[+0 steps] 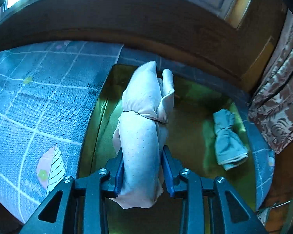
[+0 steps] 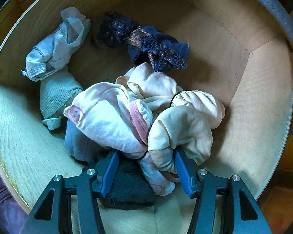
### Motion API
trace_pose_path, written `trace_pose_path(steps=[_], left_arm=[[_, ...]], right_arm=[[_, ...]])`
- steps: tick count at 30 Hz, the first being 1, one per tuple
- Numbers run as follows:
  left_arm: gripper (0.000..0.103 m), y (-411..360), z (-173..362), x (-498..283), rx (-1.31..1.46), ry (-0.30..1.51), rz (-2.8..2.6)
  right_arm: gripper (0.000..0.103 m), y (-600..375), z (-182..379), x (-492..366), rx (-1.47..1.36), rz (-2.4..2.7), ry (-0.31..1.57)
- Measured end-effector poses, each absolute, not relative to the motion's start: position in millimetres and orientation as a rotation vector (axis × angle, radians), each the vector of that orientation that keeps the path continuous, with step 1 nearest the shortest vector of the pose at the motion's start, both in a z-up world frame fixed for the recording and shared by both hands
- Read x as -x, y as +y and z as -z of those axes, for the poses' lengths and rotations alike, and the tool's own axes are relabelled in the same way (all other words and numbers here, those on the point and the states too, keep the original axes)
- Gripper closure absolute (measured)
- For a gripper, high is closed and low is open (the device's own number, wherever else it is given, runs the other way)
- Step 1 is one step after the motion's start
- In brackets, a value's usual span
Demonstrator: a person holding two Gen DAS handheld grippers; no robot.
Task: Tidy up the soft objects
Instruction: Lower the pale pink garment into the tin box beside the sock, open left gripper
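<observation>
My left gripper is shut on a pale pink rolled cloth bundle tied round the middle with a dark band. The bundle sticks out forward between the blue pads, above a green-lined bin. A grey-blue rolled cloth lies in that bin to the right. My right gripper stands open, pointing steeply down into a round wooden box. Its tips reach into a pile of garments. A cream bundle leans on the right finger, and a white and pink garment lies by the left one.
The wooden box also holds navy lace, a sheer white cloth, a pale green knit, a blue-grey piece and a black cloth. A checked blue bedspread borders the bin's left side. A patterned curtain hangs right.
</observation>
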State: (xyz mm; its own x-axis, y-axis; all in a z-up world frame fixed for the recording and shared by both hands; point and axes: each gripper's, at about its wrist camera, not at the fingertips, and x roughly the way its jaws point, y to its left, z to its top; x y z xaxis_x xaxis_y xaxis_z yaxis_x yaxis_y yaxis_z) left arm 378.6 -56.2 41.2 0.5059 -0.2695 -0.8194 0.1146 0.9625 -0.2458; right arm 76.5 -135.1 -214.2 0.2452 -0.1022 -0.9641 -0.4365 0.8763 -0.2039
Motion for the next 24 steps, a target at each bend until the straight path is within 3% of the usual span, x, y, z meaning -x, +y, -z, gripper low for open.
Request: trace_pose_path(steps=[2,5,16,20,24], left_arm=[[0.057,-58,-37,-385,0.161,1.018,0.231],[0.053,-56,-38,-386,0.17,1.005,0.224],[0.051,-51,-50,-343,0.113,0.905,0.223],[0.038,-51,-58,-336,0.105,0.888,0.234],[0.038,-48,-68,-322,0.095,0.851,0.246]], right_arm=[[0.045,-135,214,-76,0.486,-0.241,1.318],[0.045,-135,215,-76,0.486,-0.241,1.32],[0.045,-135,217,-77,0.486,-0.236,1.331],[0.044,-134,218,-78,0.485,-0.231,1.333],[0.044,-134,218,-78,0.484,-0.229,1.333]])
